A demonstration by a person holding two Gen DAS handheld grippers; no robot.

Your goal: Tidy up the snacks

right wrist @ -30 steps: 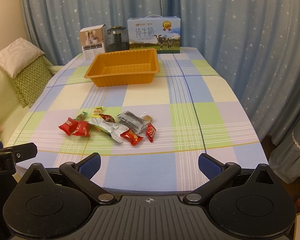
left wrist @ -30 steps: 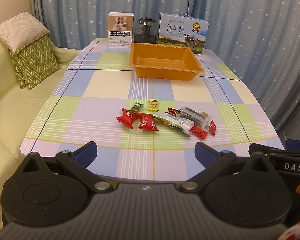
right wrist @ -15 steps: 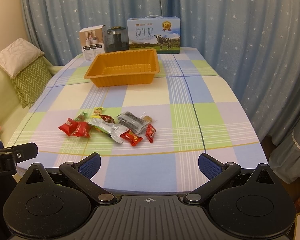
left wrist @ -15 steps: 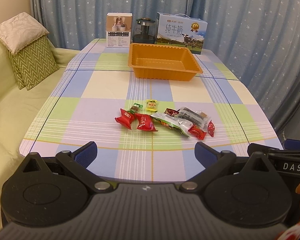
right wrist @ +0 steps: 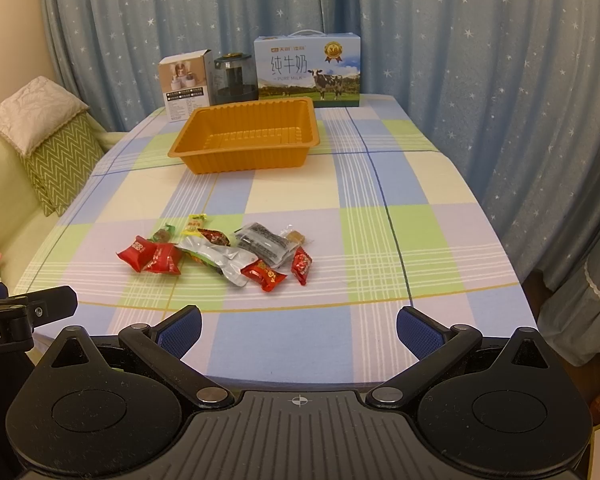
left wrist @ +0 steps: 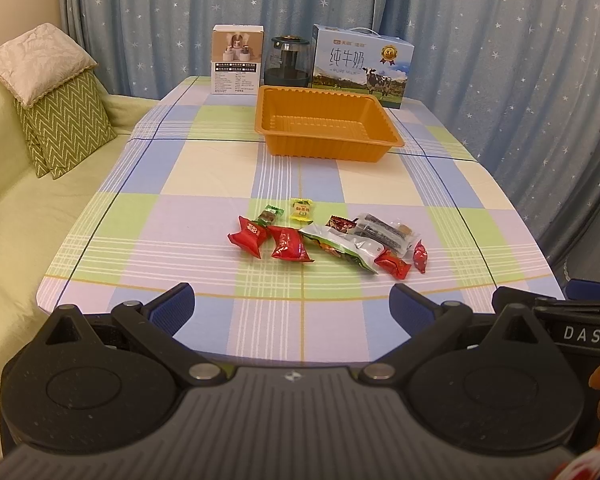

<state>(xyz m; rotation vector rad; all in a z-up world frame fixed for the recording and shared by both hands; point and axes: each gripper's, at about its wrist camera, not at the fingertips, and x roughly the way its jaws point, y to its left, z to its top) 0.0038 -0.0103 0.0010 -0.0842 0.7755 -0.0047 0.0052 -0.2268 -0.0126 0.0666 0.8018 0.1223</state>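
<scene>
Hovering at the near table (left wrist: 204, 184) edge, the left claw (left wrist: 292, 304) and right claw (right wrist: 299, 326) gape apart, short of the snacks (left wrist: 324, 238); the orange tray (left wrist: 326, 152) sits beyond.

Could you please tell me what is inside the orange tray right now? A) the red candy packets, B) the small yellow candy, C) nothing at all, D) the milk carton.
C: the orange tray shows only its bare ribbed floor, while the snack wrappers all lie in a cluster on the checked tablecloth nearer the cameras, and the milk carton stands behind the tray.
</scene>
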